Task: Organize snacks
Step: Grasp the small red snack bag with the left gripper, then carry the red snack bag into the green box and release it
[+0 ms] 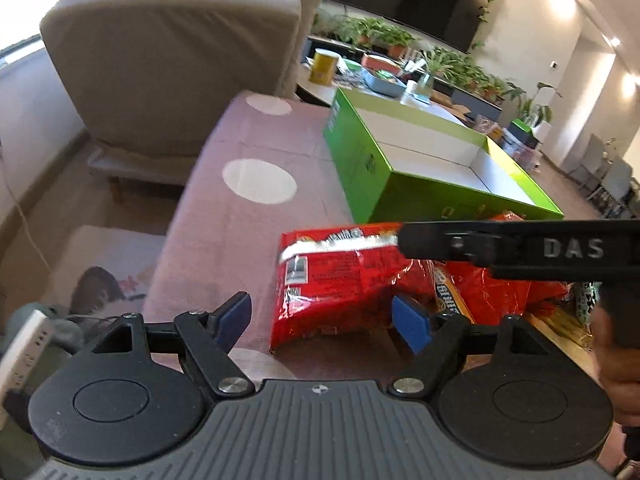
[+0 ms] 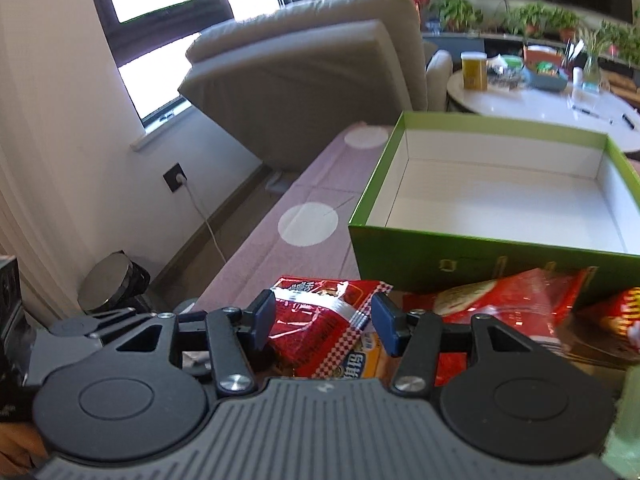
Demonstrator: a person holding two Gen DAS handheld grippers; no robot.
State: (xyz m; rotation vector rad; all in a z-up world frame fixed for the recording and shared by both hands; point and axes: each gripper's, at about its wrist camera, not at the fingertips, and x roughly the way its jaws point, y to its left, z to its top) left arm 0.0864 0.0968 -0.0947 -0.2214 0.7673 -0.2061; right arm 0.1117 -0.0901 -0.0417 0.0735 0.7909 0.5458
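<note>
A red snack bag (image 1: 340, 284) lies on the pink tablecloth, between the open fingers of my left gripper (image 1: 322, 318). More red bags (image 1: 500, 292) lie to its right. The right gripper's black body (image 1: 520, 248) crosses above them in the left wrist view. My right gripper (image 2: 324, 320) is open over a red bag with a checked edge (image 2: 320, 320); an orange pack (image 2: 372, 356) lies under it. An empty green box with a white inside (image 2: 496, 208) stands just behind the bags, and shows in the left wrist view (image 1: 420, 168).
The pink cloth with white dots (image 1: 256, 184) covers the low table. A beige armchair (image 1: 172, 68) stands behind it. A round white table (image 2: 540, 104) with a yellow can and clutter is at the back right. A wall socket with a cable (image 2: 176, 178) is at left.
</note>
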